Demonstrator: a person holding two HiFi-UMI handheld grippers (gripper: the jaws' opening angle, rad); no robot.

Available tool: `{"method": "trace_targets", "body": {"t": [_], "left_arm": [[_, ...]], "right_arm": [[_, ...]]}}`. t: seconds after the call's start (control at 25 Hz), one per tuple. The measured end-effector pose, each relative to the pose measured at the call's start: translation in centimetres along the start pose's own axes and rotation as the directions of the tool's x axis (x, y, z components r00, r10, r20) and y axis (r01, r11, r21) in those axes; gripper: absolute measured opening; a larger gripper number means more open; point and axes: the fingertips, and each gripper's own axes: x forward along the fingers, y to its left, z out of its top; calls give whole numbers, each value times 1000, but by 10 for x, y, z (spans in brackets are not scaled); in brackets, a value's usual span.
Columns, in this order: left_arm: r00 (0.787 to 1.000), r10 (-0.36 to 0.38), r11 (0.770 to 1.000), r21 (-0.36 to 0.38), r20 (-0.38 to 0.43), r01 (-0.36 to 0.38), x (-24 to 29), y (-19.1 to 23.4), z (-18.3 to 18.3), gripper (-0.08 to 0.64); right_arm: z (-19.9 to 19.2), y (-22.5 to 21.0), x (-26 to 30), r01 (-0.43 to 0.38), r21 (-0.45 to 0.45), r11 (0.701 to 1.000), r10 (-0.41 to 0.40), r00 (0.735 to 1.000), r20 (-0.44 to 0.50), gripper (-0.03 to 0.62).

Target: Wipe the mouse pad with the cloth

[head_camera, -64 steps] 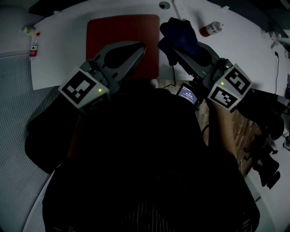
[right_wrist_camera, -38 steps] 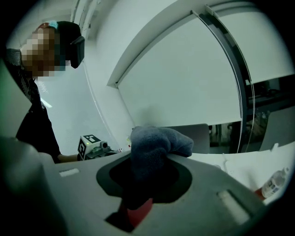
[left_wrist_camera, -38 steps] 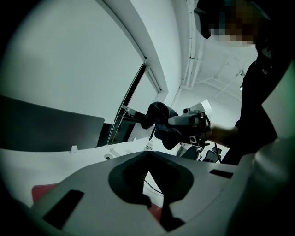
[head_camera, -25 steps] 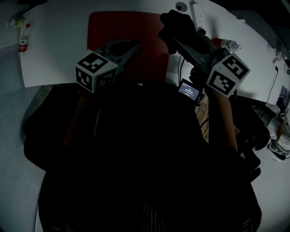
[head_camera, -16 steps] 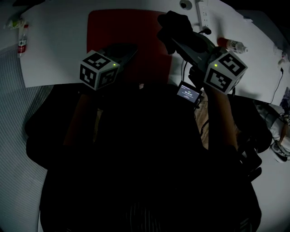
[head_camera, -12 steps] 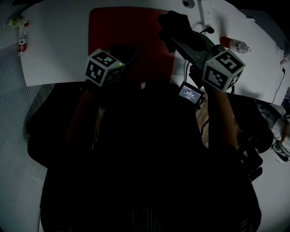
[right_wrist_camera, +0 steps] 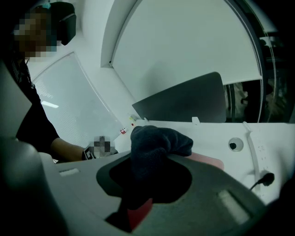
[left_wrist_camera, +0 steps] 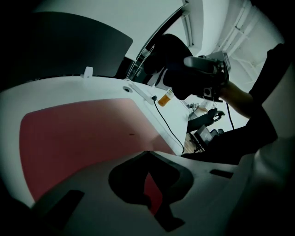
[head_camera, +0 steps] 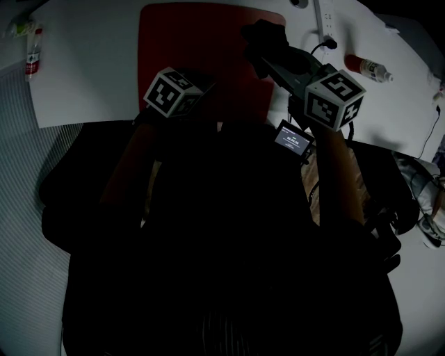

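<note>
The red mouse pad [head_camera: 198, 49] lies flat on the white table [head_camera: 90, 62]. My right gripper [head_camera: 270, 61] hangs over the pad's right edge, shut on a dark bunched cloth [head_camera: 264, 38]. In the right gripper view the cloth [right_wrist_camera: 156, 140] bulges out between the jaws, with the pad [right_wrist_camera: 208, 161] just beyond it. My left gripper [head_camera: 206, 82] is above the pad's near edge, jaws shut with nothing in them. In the left gripper view the pad [left_wrist_camera: 78, 133] spreads out ahead, and the cloth [left_wrist_camera: 177, 69] is held up at the right.
A white power strip [head_camera: 324, 17] with a black cable lies past the pad's right side. A bottle [head_camera: 368, 67] lies at the right, and a small bottle [head_camera: 31, 59] at the far left. A small lit screen [head_camera: 292, 139] hangs by the table's near edge.
The left gripper has moved right along the pad's near edge and its marker cube has turned. The right gripper still holds the cloth by the pad's right edge.
</note>
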Motion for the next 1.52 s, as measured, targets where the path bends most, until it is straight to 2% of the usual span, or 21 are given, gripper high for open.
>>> {"method": "trace_targets", "body": {"t": [0.28,0.44,0.64,0.92,1.08,1.16,1.28,1.4,1.52], "left_arm": [[996,80,992,96,-33,-77,15,26,-15,6],[985,141,977,174,-98,-122,27,46,-17,6],[973,175,973,180,-148,-147,34,65,-21,6],[938,229,959,228,-261,-170,51,84,-43,6],[920,251,946,279,-301,-166,52,83,-44,6],[915,251,943,291,-315,-159,51,82,-43,6],[905,270,927,342,-329,-153,53,81,-44,6],[902,282,919,361,-328,-156,56,82,-45,8],[906,269,927,345,-327,-151,56,79,-49,8]], "right_arm": [[-28,-11,24,20,-30,999,-23,997,-77,81],[-36,-26,38,29,-50,998,-35,991,-129,81],[-57,-44,58,36,-80,996,-52,978,-204,81],[-79,-70,84,41,-116,992,-74,952,-298,81],[-102,-96,97,51,-38,998,-61,942,-331,81],[-111,-107,101,71,-41,997,-81,930,-360,81],[-116,-113,106,79,-65,995,-98,916,-389,83],[-108,-117,111,74,-151,986,-130,902,-411,81],[-101,-119,114,53,-305,951,-194,868,-457,82]]}}
